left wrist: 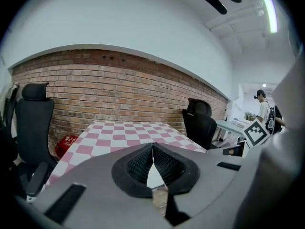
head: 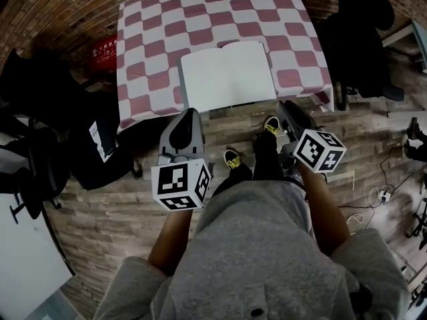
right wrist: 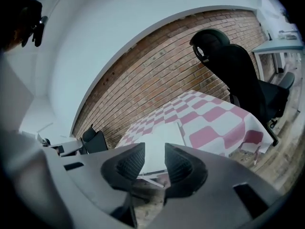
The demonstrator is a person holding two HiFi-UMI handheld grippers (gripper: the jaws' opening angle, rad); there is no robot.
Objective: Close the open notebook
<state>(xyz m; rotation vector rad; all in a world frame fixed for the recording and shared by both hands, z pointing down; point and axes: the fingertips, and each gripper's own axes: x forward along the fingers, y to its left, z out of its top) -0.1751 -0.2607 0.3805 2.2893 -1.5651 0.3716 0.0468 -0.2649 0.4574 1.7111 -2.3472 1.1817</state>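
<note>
At lower left of the head view, one left gripper (head: pixel 189 115), fingers shut tip to tip, empty. At upper centre, one open notebook (head: pixel 227 75), flat by the near edge of one checkered table (head: pixel 150 59). At lower right, one right gripper (head: pixel 287 108), fingers parted, gripping nothing.

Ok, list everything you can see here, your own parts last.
Notebook: one, white pages, lying open at the table's near edge.
Table: one, red-and-white check cloth, by the brick wall.
Office chairs: at least two, black, either side of the table.
Crate: one, red, on the floor left of the table.
Cables: several, dark and white, floor at right.
Shoes: two, black and yellow, before the table.
Left tongs: one, grey, shut, empty.
Right tongs: one, grey, open, empty.
</note>
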